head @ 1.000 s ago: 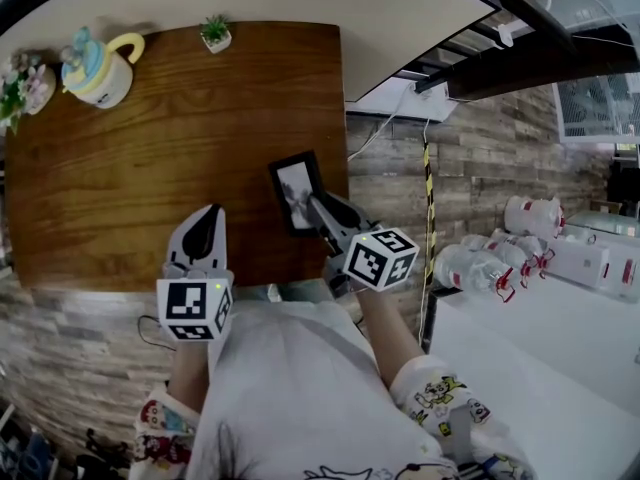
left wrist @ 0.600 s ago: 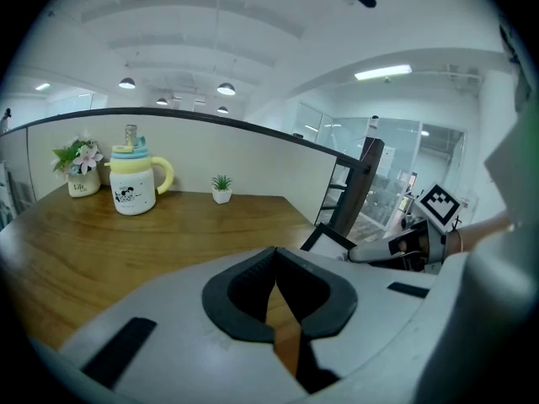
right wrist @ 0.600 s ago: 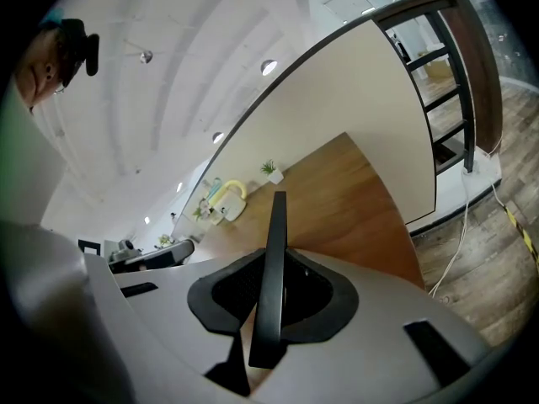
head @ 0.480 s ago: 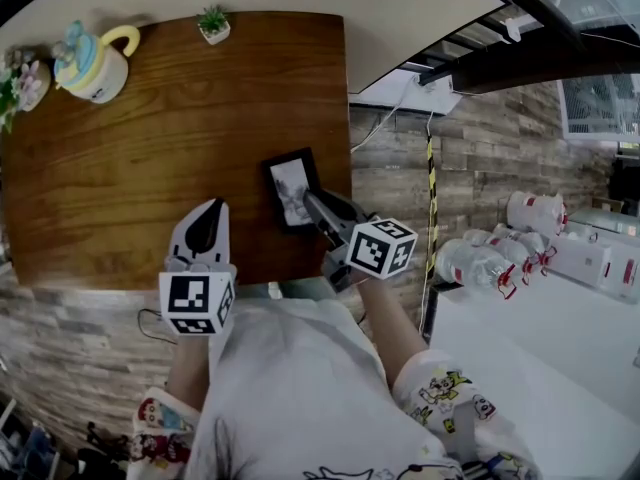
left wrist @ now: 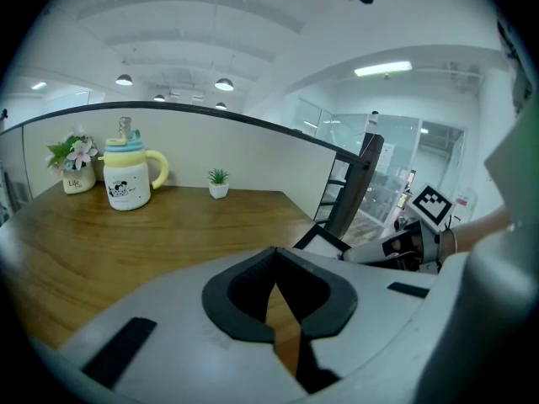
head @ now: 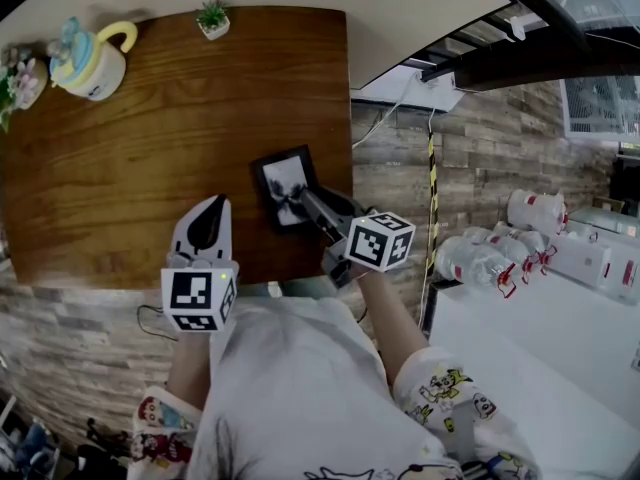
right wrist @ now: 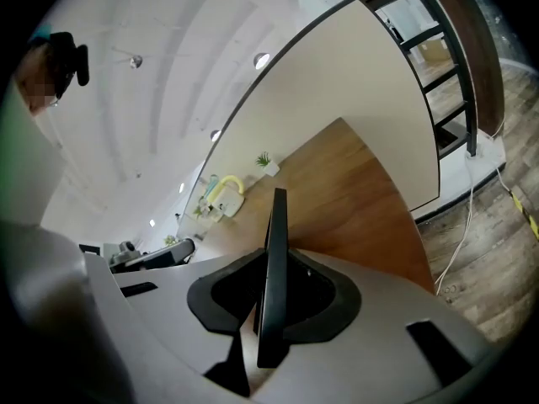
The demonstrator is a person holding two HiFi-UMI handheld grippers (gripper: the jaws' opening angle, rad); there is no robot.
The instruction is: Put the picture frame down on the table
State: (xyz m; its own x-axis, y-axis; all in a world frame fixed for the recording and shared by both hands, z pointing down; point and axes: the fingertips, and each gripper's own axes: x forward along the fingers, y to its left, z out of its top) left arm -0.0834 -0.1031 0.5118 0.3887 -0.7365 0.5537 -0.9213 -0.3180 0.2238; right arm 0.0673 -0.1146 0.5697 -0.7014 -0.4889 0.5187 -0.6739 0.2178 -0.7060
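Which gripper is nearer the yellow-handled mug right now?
Left. The left gripper is over the near edge of the table, with the mug up and to its left in the head view. The right gripper is farther right, jaws clamped on the picture frame.

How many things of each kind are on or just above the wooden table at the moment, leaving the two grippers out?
Picture frame: 1
Lidded mug with a yellow handle: 1
Small potted green plant: 1
Pot of pink and white flowers: 1
Total: 4
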